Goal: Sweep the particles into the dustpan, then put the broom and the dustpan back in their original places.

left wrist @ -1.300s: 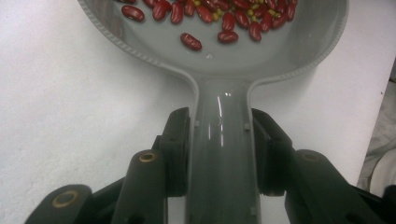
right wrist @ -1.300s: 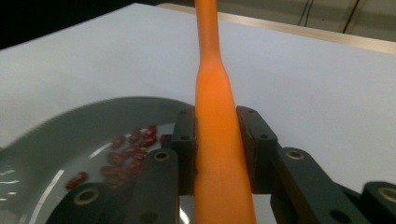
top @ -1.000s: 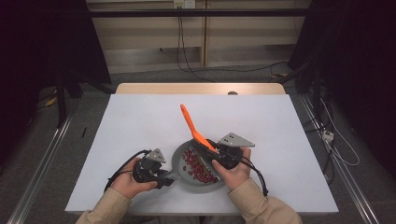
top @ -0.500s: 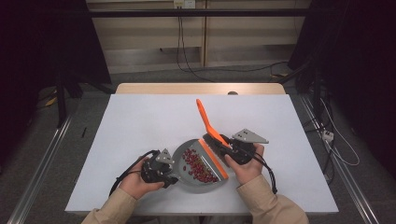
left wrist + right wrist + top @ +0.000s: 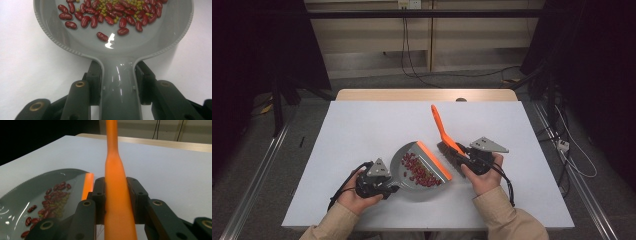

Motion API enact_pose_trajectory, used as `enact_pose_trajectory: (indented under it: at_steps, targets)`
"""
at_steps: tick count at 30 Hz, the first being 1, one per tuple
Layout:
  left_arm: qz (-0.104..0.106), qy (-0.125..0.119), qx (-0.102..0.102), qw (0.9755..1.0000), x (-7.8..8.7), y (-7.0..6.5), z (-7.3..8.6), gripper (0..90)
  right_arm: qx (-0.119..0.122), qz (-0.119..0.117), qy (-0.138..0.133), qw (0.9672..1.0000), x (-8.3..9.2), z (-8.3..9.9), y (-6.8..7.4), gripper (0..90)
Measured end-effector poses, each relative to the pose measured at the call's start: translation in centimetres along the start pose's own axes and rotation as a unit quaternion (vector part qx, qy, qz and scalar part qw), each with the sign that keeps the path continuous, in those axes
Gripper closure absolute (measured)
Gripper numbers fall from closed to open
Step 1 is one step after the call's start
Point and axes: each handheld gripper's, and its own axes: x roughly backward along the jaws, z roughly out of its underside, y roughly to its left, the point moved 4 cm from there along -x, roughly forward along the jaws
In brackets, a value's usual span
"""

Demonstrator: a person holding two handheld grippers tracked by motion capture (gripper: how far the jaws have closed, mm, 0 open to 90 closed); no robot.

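1. The white counter point(image 5: 362, 130) carries everything.
2. The grey dustpan point(image 5: 409, 184) lies near its front edge, its handle pinched by the left tool point(image 5: 118, 82).
3. The orange brush point(image 5: 443, 127), just right of the pan, is clamped in the right tool point(image 5: 117, 200).
4. Red beans point(image 5: 419, 169) and small green ones lie inside the pan.

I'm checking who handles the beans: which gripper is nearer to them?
Left. The left gripper clamps the dustpan handle just behind the beans; the right gripper, clamping the brush, sits beyond the pan's orange lip.
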Motion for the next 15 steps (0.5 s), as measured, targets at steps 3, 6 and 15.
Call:
enact_pose_trajectory:
  at_steps: [3, 6, 15]
  targets:
    - [-0.008, -0.010, 0.011, 0.9999, 0.5, 0.6, 0.0, 63.4, 0.003, 0.005, 0.000, 1.0000, 0.2, -0.1, -0.4, 71.4]
    - [-0.022, -0.020, 0.025, 0.9992, 1.0, 1.3, 0.1, 63.4, 0.006, 0.011, 0.000, 0.9999, 0.4, -0.1, -0.7, 71.4]
    - [-0.073, -0.039, 0.094, 0.9921, 2.5, 4.2, 1.1, 63.3, -0.003, 0.030, -0.003, 0.9995, 1.6, 0.0, -2.7, 71.4]
